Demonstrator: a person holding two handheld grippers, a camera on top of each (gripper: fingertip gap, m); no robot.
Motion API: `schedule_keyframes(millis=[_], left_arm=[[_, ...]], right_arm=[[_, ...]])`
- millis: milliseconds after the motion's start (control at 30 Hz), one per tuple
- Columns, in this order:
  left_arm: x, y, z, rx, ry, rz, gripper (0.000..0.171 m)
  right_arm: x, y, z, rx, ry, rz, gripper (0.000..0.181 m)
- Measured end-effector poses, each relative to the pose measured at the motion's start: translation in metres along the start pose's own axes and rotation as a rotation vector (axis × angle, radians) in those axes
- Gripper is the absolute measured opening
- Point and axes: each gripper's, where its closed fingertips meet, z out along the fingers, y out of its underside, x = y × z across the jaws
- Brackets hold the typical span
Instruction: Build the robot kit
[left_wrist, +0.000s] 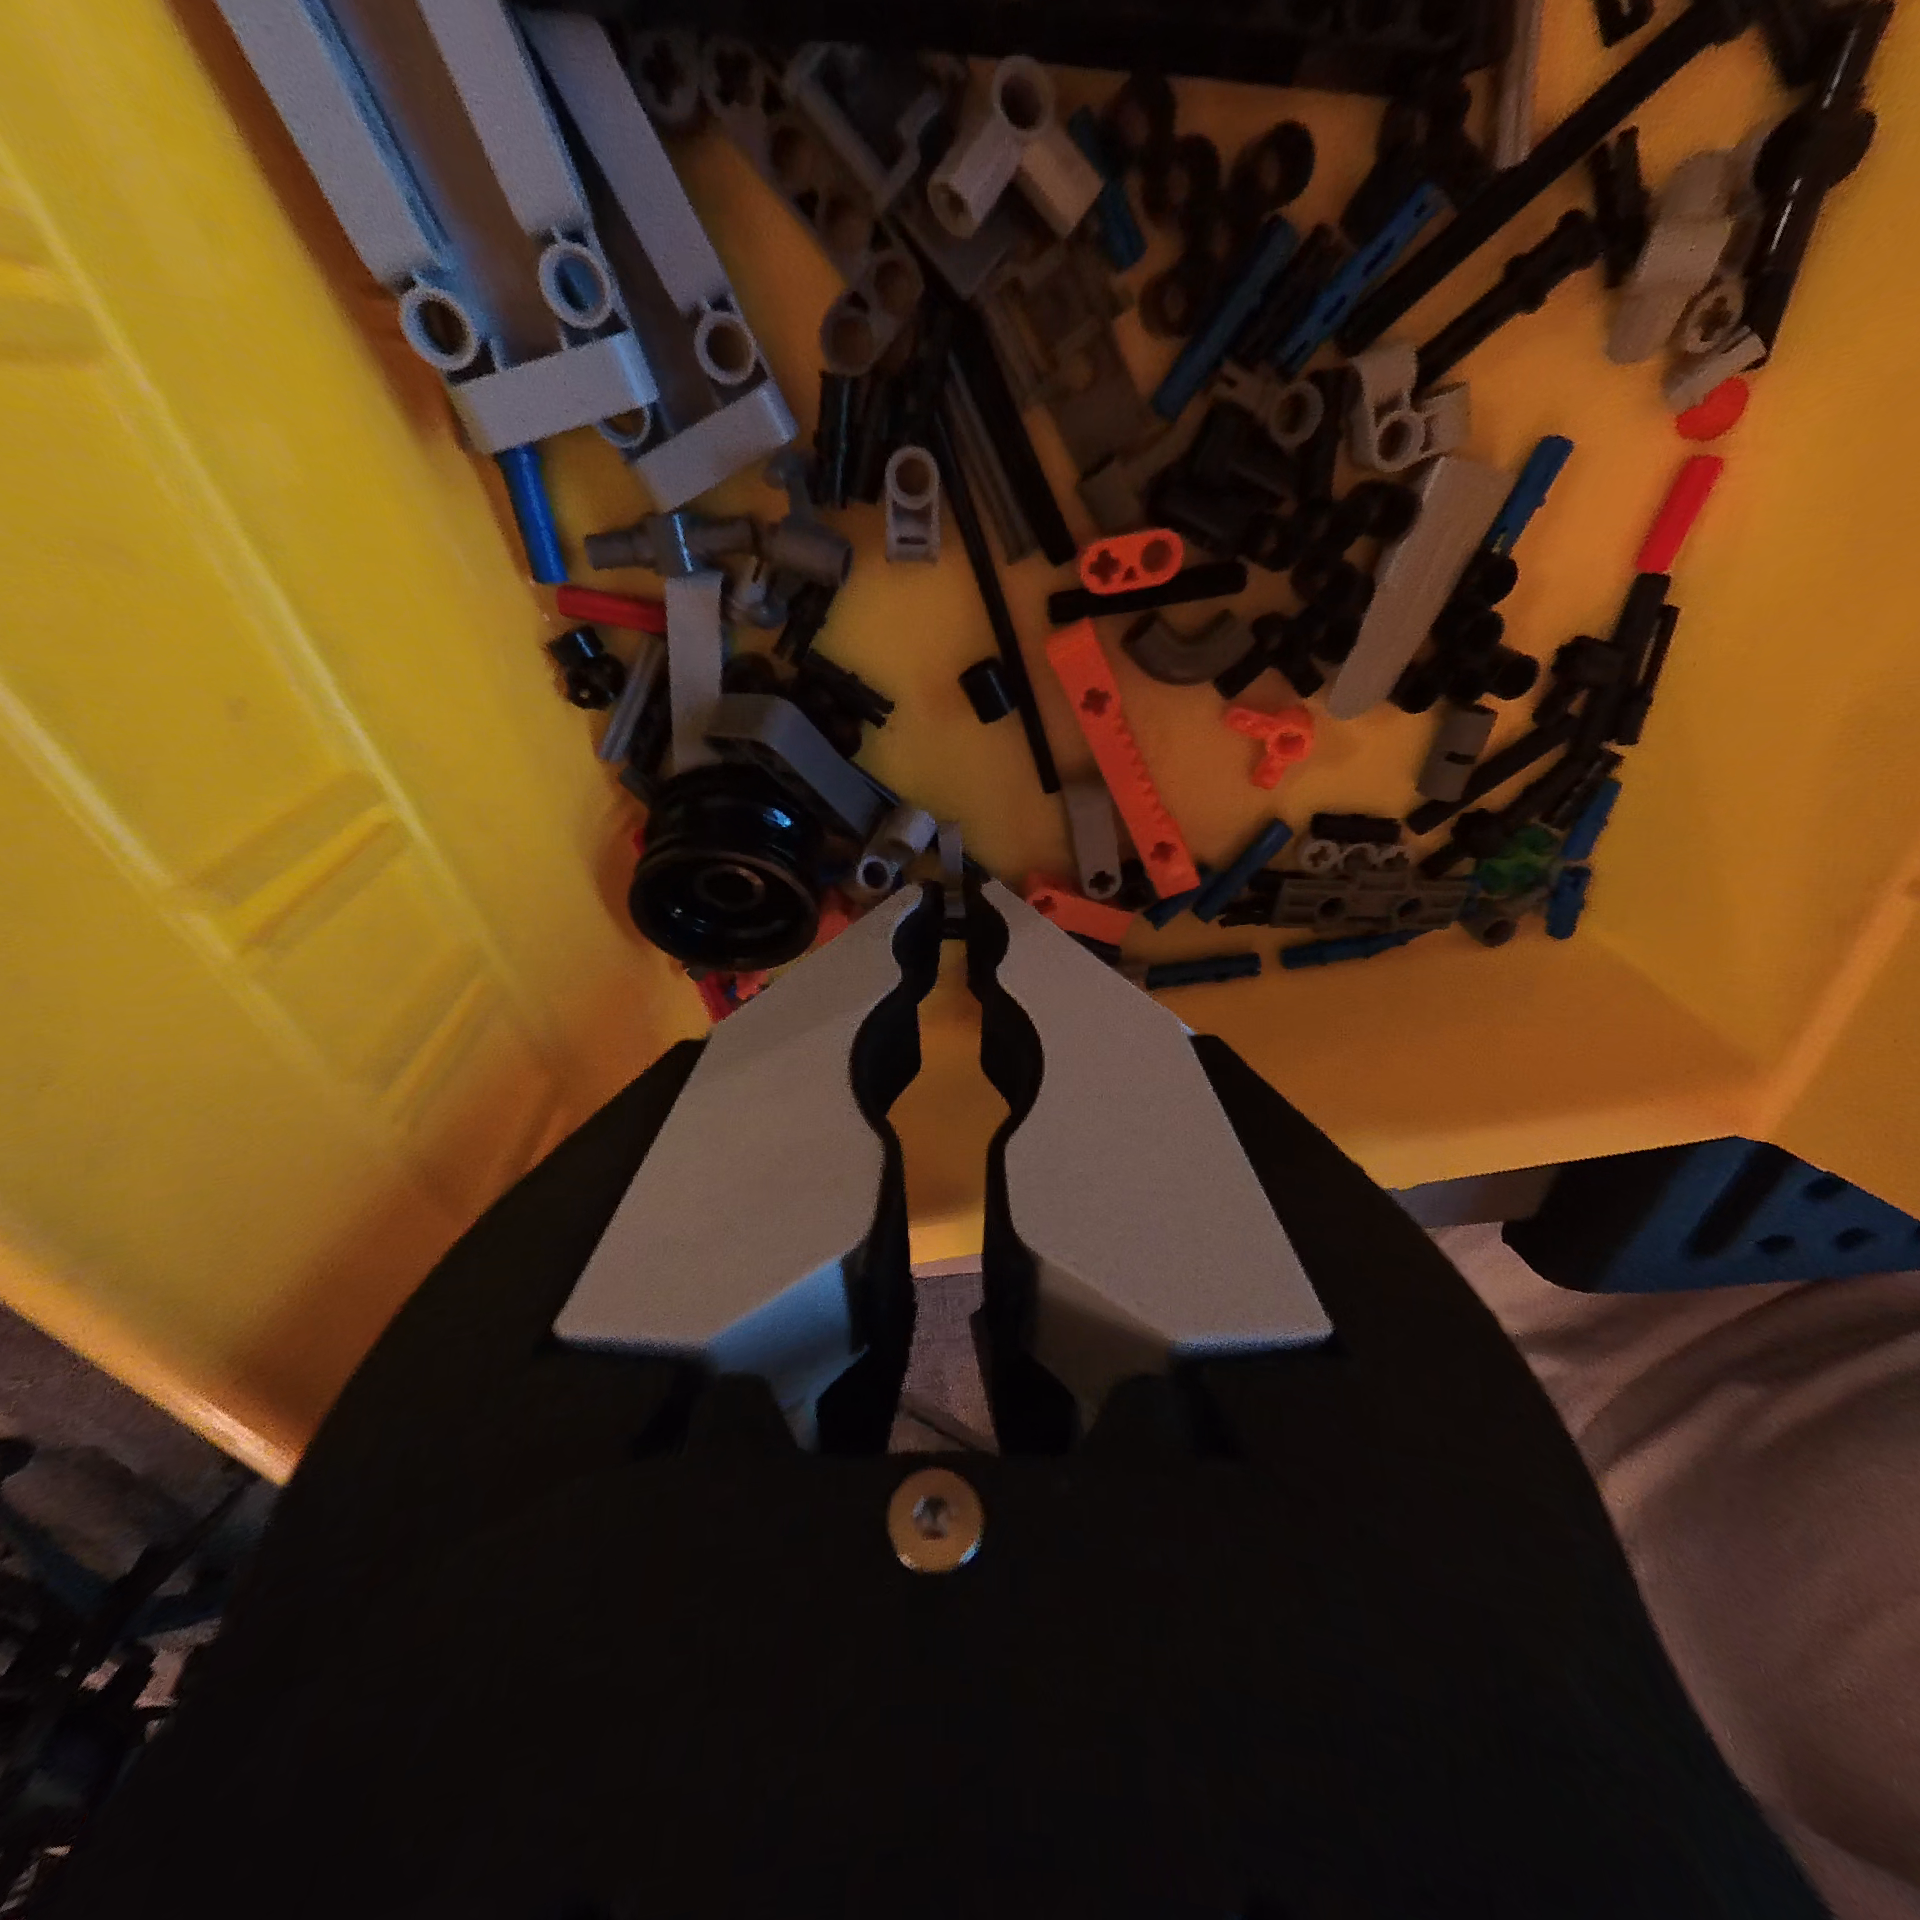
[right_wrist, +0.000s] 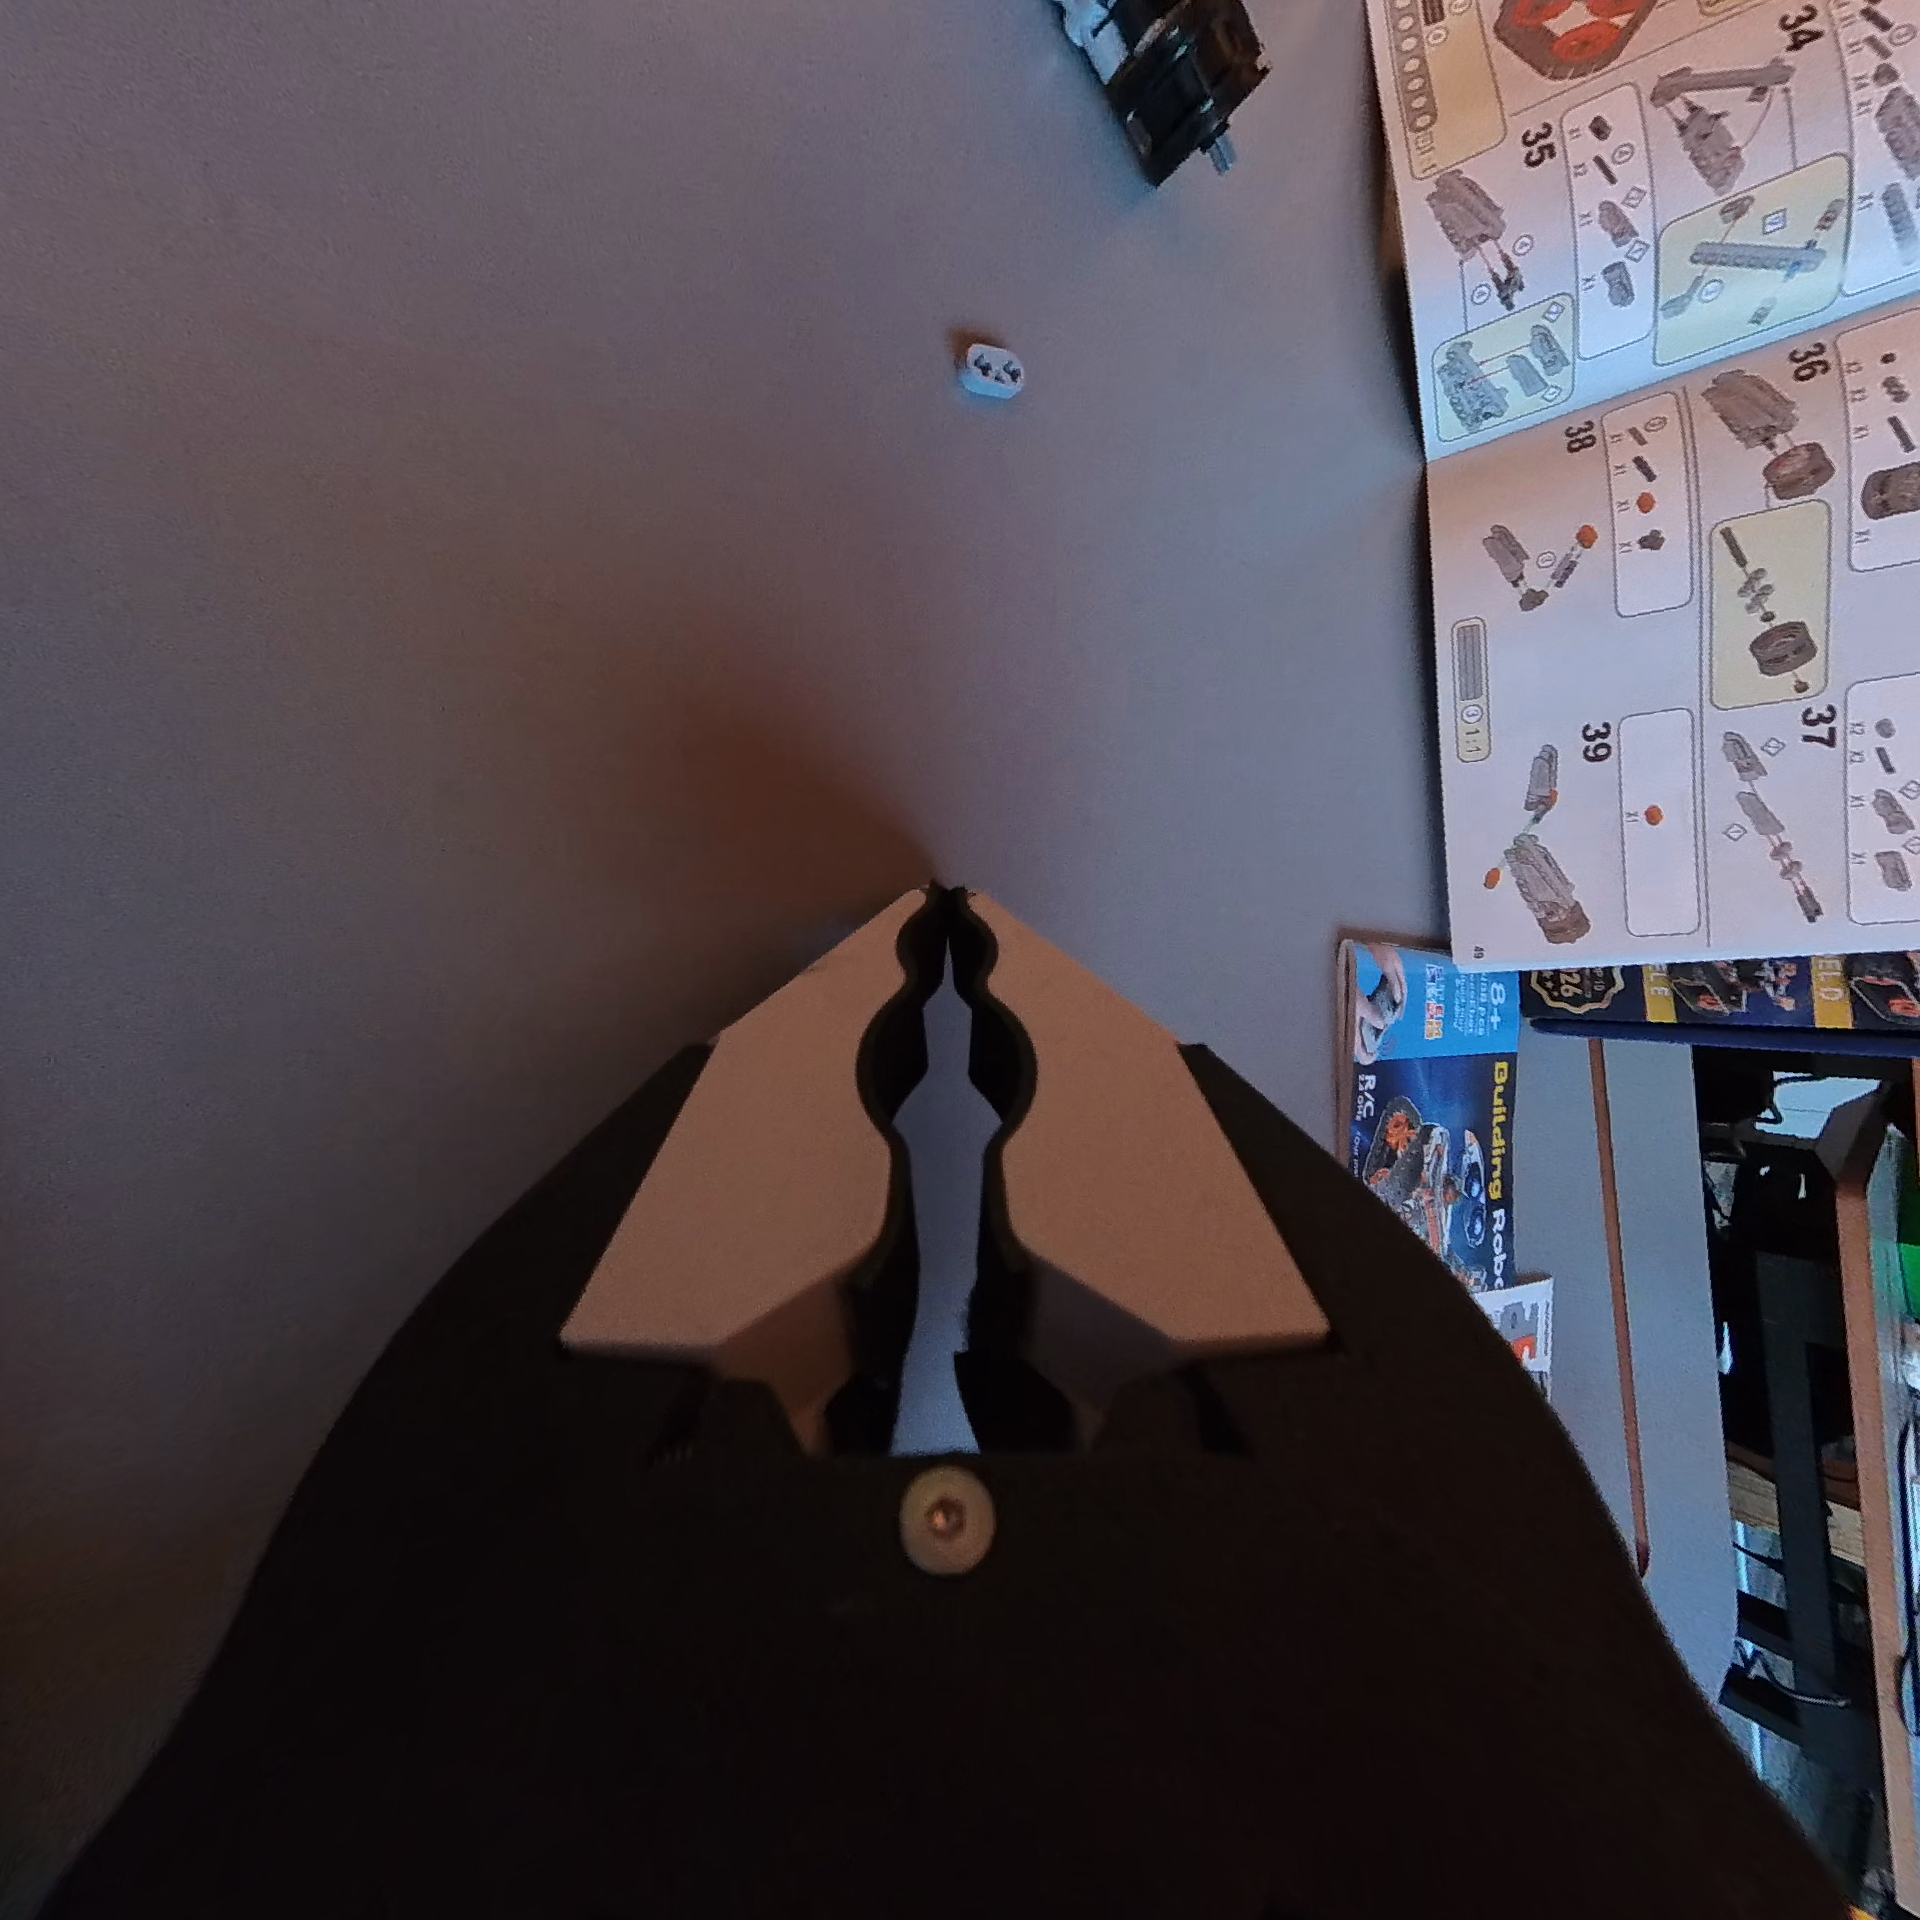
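Firstly, left wrist view:
Left gripper (left_wrist: 953, 904): low centre of frame, reaching into a yellow bin (left_wrist: 260, 675); tips nearly together with a narrow gap, small dark piece seemingly between them, grip on it impossible to confirm.
Nearest to tips: one black wheel hub (left_wrist: 727, 868), just left of them, shiny and ribbed, joined to a grey block.
Bin floor: heap of small building parts, mostly black pins and rods, too many and too blurred to count.
Orange parts: one long toothed bar (left_wrist: 1122, 758) right of the tips, one short two-hole link (left_wrist: 1130, 559) above it, one small three-armed piece (left_wrist: 1273, 738).
Grey panels (left_wrist: 540, 239): long, upper left of frame, overlapping; count unclear.

Next, right wrist view:
Right gripper (right_wrist: 948, 891): low centre, tips pressed together, nothing between them, over a plain grey table (right_wrist: 416, 520).
Small white link (right_wrist: 992, 369): one, upper centre, lying flat, well apart from the tips.
Black assembly (right_wrist: 1174, 73): one, top edge.
Instruction booklet (right_wrist: 1662, 468): one, open, right side.
Printed box (right_wrist: 1434, 1122): one, below the booklet.
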Motion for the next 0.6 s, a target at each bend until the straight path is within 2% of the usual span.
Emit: schedule_keyframes(millis=[167, 233, 300, 367, 433, 467, 533, 600], left_arm=[[0.001, 0.003, -0.014, 0.026, -0.013, 0.003, 0.002], [0.007, 0.000, -0.032, 0.072, -0.022, 0.013, 0.001], [0.030, -0.012, -0.059, 0.168, 0.007, 0.060, 0.002], [0.081, -0.035, -0.096, 0.315, 0.099, 0.178, 0.001], [0.158, -0.060, -0.130, 0.445, 0.232, 0.373, 0.002], [0.202, -0.068, -0.138, 0.471, 0.300, 0.489, 0.002], [0.291, -0.077, -0.132, 0.428, 0.424, 0.714, 0.002], [0.354, -0.093, -0.097, 0.340, 0.415, 0.870, 0.002]], right_arm=[[-0.001, -0.001, 0.000, 0.000, -0.003, -0.003, 0.000], [-0.001, -0.002, 0.000, 0.003, -0.003, -0.006, 0.000], [-0.001, -0.002, 0.000, 0.004, -0.003, -0.007, 0.000], [-0.001, -0.002, 0.001, 0.003, -0.004, -0.007, 0.000], [-0.001, -0.002, 0.001, 0.003, -0.007, -0.002, 0.000], [-0.001, -0.002, 0.001, 0.002, -0.006, -0.003, 0.000], [-0.001, -0.001, 0.000, 0.000, -0.001, -0.009, 0.000], [-0.002, -0.001, -0.001, 0.001, 0.001, -0.015, 0.000]])
